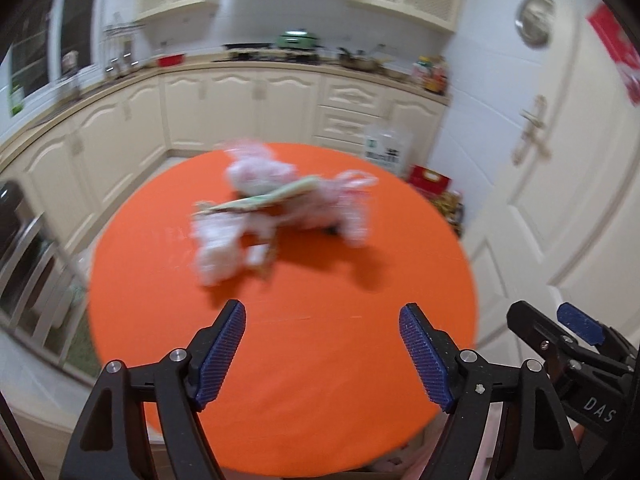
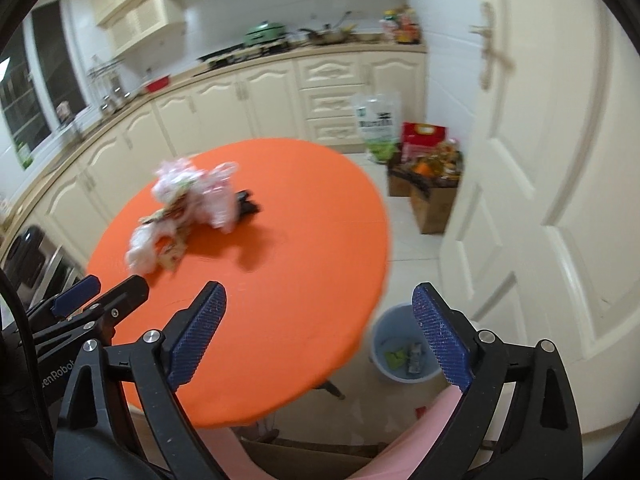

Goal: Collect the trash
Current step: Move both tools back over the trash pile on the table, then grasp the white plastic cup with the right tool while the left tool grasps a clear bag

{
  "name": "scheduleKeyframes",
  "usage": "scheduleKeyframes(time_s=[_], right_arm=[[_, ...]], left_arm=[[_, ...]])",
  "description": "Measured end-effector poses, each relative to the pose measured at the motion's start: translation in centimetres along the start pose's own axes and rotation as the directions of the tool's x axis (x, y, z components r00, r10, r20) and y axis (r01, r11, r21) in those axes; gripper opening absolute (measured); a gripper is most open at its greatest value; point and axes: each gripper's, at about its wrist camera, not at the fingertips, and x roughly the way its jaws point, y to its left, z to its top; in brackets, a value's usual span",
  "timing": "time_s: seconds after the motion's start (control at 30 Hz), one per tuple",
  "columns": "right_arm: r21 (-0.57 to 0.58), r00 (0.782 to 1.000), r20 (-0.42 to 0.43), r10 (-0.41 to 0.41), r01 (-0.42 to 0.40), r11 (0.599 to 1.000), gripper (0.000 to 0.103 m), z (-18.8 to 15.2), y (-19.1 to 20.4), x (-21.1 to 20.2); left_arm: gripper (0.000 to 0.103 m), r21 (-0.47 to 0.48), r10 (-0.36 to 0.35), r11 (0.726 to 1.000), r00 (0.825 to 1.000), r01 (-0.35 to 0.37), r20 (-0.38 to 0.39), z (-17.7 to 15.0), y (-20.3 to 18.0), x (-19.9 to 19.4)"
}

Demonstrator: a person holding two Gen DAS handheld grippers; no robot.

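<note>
A heap of crumpled pink-white plastic bags and wrappers (image 1: 276,204) lies on the far half of the round orange table (image 1: 280,340); in the right wrist view the same trash heap (image 2: 188,208) sits left of centre, with a small black object (image 2: 248,206) beside it. My left gripper (image 1: 322,312) hovers open over the table's near part, nothing between its blue pads. My right gripper (image 2: 318,292) is open and empty too, over the table's right edge. A light blue bin (image 2: 404,348) on the floor holds a few scraps.
Cream kitchen cabinets and a worktop (image 1: 256,92) run behind the table. A white door (image 2: 540,140) stands to the right. Cardboard boxes and bags of goods (image 2: 424,176) sit on the floor by the door. An oven (image 1: 16,248) is at left.
</note>
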Motion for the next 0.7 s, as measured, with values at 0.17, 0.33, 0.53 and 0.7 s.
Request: scheduleKeyframes(time_s=[0.17, 0.33, 0.53, 0.7], right_arm=[[-0.067, 0.995, -0.065, 0.070, -0.074, 0.995, 0.094, -0.1, 5.3, 2.7], [-0.147, 0.990, -0.109, 0.092, -0.107, 0.983, 0.092, 0.2, 10.3, 5.1], [-0.175, 0.976, -0.185, 0.117, -0.150, 0.973, 0.081, 1.1, 14.1, 8.9], [-0.151, 0.961, -0.254, 0.111, -0.153, 0.977, 0.070, 2.0, 15.7, 13.2]], left_arm=[[0.075, -0.086, 0.055, 0.995, 0.998, -0.056, -0.019, -0.7, 4.2, -0.6], [0.075, -0.157, 0.104, 0.982, 0.994, -0.108, -0.037, -0.4, 8.9, -0.8], [0.075, -0.232, 0.126, 0.963, 0.990, -0.139, -0.071, 1.1, 14.1, 0.1], [0.075, -0.257, 0.122, 0.956, 0.987, -0.145, -0.102, 2.1, 17.0, 2.1]])
